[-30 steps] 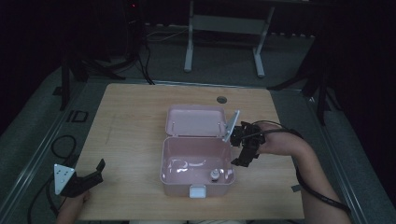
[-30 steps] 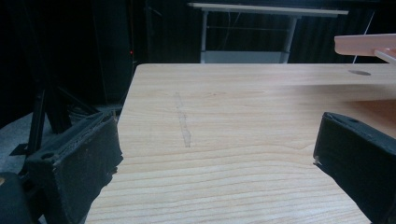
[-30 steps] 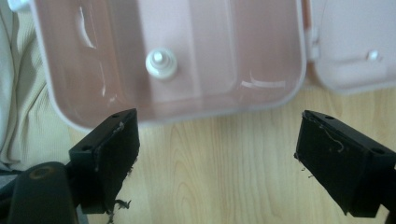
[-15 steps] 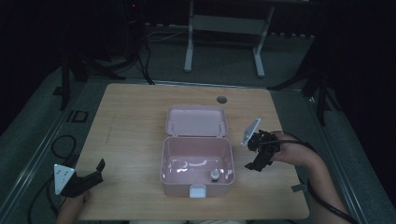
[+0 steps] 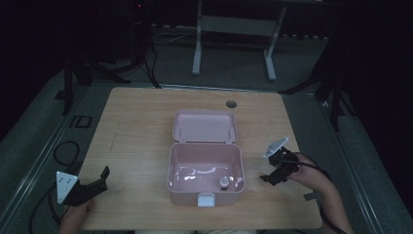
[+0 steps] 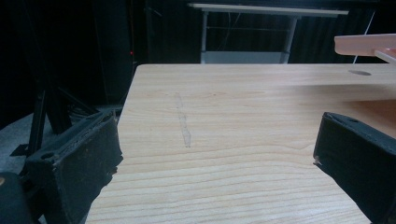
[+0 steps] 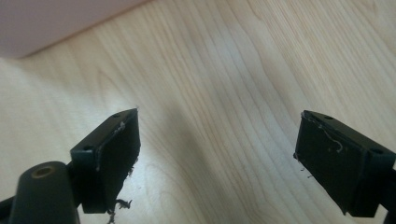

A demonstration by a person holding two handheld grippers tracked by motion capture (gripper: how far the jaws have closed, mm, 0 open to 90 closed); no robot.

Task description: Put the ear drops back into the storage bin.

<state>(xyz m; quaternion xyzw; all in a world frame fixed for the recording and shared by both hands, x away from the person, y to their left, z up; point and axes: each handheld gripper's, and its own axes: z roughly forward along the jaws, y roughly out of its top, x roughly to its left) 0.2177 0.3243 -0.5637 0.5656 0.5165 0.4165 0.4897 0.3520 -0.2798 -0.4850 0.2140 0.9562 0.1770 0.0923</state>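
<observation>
Pink box (image 5: 205, 168) lies open with a small bottle (image 5: 224, 183) inside, so we should steer our wide, empty right tongs (image 5: 271, 176) beside it squarely over that bottle.

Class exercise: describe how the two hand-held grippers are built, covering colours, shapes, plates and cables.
Both are black. The left gripper carries a grey three-cornered plate with small dark holes; the right gripper has a similar plate and a black cable trailing along the forearm. The jaws are thick, flat-faced black blocks with screw holes and frayed pad edges.
</observation>
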